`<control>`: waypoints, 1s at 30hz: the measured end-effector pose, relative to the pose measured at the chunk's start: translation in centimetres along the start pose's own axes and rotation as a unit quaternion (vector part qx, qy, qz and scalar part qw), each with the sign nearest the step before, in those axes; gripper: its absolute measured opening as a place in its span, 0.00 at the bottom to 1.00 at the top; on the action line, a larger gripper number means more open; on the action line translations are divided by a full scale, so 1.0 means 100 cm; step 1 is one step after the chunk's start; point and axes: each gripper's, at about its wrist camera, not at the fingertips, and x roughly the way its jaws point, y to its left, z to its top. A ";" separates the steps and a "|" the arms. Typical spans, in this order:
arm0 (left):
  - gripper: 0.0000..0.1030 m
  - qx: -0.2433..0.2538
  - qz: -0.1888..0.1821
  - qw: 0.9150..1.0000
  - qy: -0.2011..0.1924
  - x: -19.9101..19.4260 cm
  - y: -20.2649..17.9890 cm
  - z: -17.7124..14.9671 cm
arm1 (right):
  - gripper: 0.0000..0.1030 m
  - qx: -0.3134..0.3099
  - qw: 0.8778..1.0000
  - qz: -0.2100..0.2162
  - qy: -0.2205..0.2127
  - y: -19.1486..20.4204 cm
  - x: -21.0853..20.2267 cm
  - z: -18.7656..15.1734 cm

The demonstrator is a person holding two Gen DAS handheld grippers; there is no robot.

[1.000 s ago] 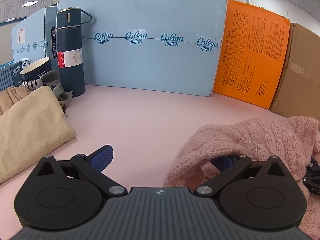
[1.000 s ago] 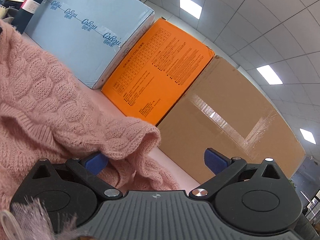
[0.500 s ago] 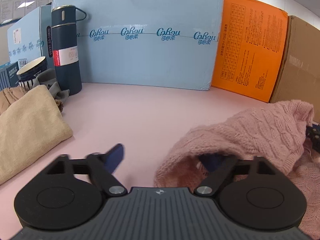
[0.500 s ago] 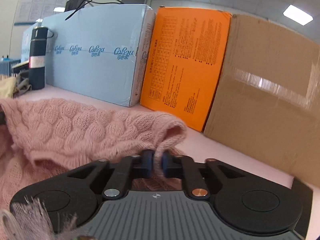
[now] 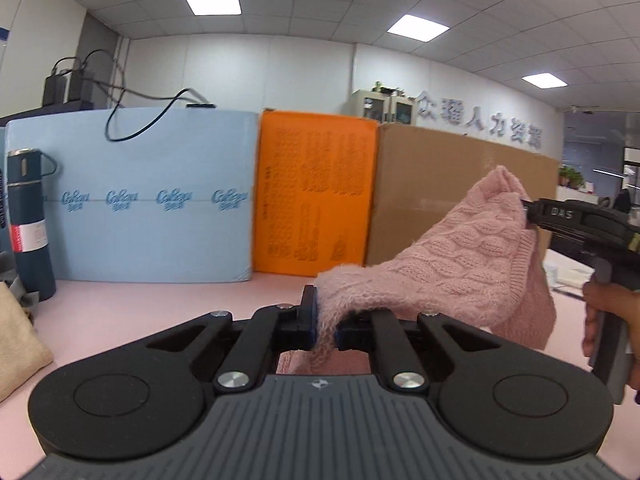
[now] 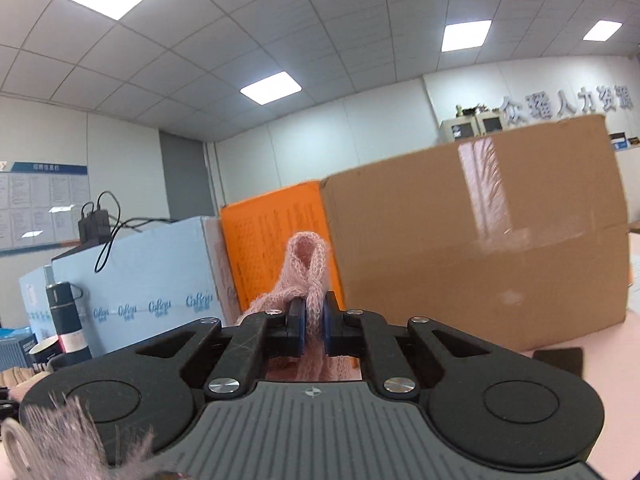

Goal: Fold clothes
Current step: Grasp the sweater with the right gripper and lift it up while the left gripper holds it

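A: Status on the L side?

B: I see the left gripper (image 5: 325, 322) pinched tight on a fuzzy edge of the pink sweater (image 5: 448, 264) — fabric squeezed between both blue pads, some hanging below the jaws. The knit runs from there up and to the right.

A: And R?

B: From the left wrist cam, the right gripper (image 5: 527, 210) clamps the sweater's other high corner, above the pink table (image 5: 160, 300). A hand (image 5: 608, 320) holds its grip. On the right wrist cam, the right gripper (image 6: 313, 320) has its pads pressed together on a strip of the pink sweater (image 6: 306, 272), w/ a loop of knit standing up above the fingertips.

A: So the garment's off the table?

B: The stretch between the two grippers is in the air, sagging a bit at the right. Whether the lower part touches the table — can't tell, gripper body blocks it.

A: Bkgd?

B: Light blue box (image 5: 152, 200), orange box (image 5: 316, 196) and brown cardboard box (image 5: 448, 184) standing side by side along the back of the table. Dark blue flask (image 5: 30, 224) upright at far left, just in front of the blue box. Beige folded cloth (image 5: 16, 340) at the left edge near the flask. Right cam also shows a cup (image 6: 46, 352) beside the flask (image 6: 66, 320).
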 end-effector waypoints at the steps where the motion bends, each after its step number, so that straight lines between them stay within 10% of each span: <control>1: 0.06 0.008 -0.016 1.000 -0.006 -0.006 -0.015 0.006 | 0.08 0.003 1.000 -0.010 -0.010 -0.006 -0.008 0.008; 12: 0.07 0.091 -0.230 0.969 -0.019 -0.062 -0.218 0.037 | 0.08 -0.004 0.980 -0.155 -0.121 -0.086 -0.148 0.088; 19: 0.07 0.067 -0.308 0.947 -0.063 -0.098 -0.257 0.066 | 0.08 -0.041 0.954 -0.226 -0.191 -0.103 -0.221 0.138; 24: 0.07 0.034 -0.270 0.961 -0.050 -0.090 -0.225 0.063 | 0.08 -0.072 0.964 -0.197 -0.165 -0.085 -0.201 0.133; 30: 0.07 -0.055 -0.105 0.993 0.022 -0.055 -0.107 0.038 | 0.08 -0.070 0.992 -0.068 -0.077 -0.015 -0.094 0.080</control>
